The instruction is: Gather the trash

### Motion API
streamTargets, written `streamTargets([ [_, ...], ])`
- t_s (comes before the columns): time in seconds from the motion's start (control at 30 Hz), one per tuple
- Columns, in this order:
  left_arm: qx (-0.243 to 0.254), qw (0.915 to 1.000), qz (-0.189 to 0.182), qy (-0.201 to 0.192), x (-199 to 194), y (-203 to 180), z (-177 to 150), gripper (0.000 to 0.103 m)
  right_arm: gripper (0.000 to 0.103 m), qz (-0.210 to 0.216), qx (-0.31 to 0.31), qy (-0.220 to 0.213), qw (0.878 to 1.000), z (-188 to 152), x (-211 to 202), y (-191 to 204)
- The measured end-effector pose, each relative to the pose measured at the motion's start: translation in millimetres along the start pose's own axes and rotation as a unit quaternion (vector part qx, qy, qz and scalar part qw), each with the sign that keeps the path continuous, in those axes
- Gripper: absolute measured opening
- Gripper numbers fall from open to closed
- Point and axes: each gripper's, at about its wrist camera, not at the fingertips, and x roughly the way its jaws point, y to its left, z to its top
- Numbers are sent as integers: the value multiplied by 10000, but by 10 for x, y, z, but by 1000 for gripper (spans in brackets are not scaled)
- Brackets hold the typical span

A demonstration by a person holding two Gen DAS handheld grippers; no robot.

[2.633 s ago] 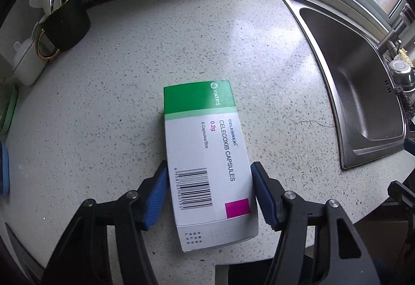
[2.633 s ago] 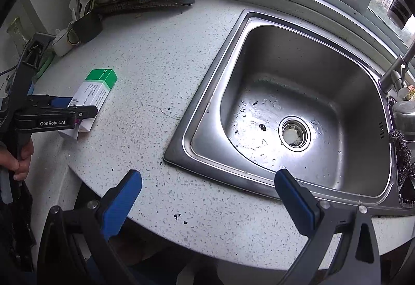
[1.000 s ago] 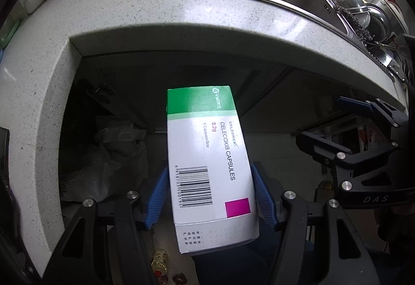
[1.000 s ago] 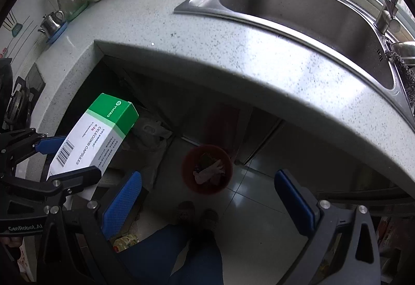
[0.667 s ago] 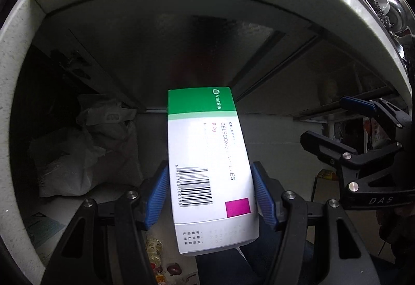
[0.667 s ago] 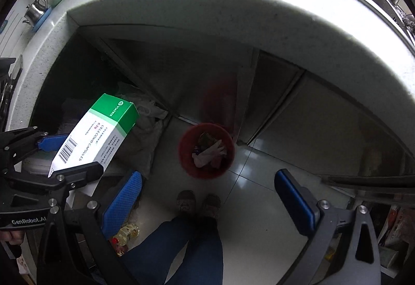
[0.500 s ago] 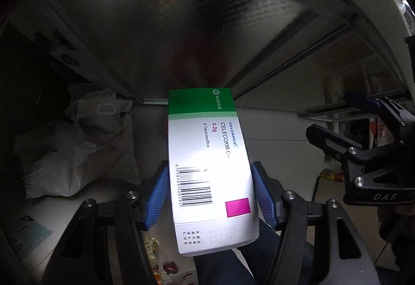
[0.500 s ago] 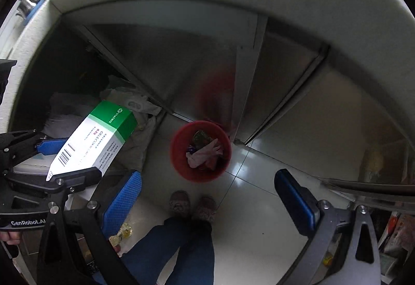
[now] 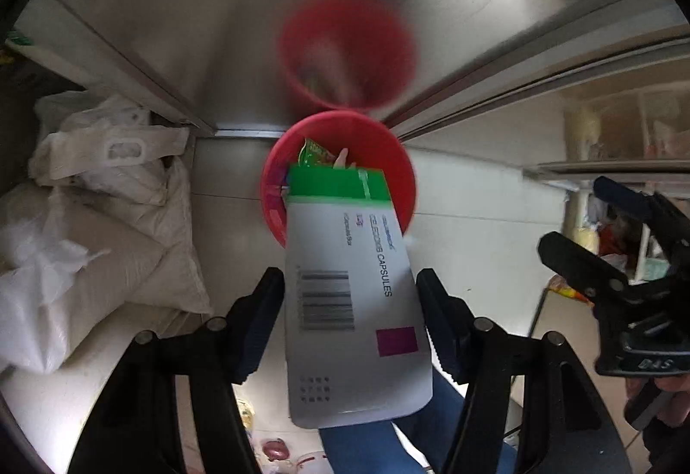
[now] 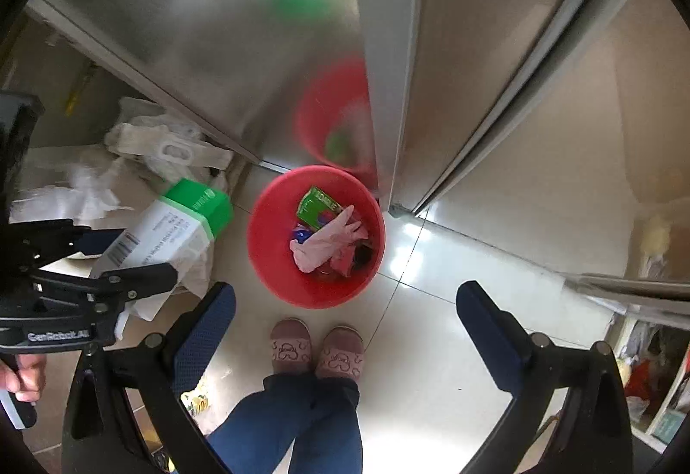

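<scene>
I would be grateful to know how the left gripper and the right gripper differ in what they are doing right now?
The left gripper is closed on the white-and-green medicine box; the right gripper is open and empty. The left stands beside the red round plastic bin, the right nearer its middle. Both point down.

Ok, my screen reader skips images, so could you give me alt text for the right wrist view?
Looking down at a red bin of trash on a tiled floor, with the right claw open and empty above a person's pink slippers. At left, the left claw grips a green-and-white medicine box beside the bin.
</scene>
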Motion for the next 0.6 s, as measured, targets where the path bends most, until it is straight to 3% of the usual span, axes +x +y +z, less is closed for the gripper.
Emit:
streamTargets([
  [0.17,251,9997,65,36,372,-38,102,61,102,-23,111,104,9999,12,266,-94],
  [0.27,314,9993,136,121,504,-27,134,77,102,-48,150,140,9998,-9,288,-126],
  [0.3,315,9993,160,115,516,-18,131,84,102,-43,170,154,9997,-20,256,-137],
  [0.6,212,9996,171,23,356,81,27,90,102,29,99,48,9999,-94,169,-69],
])
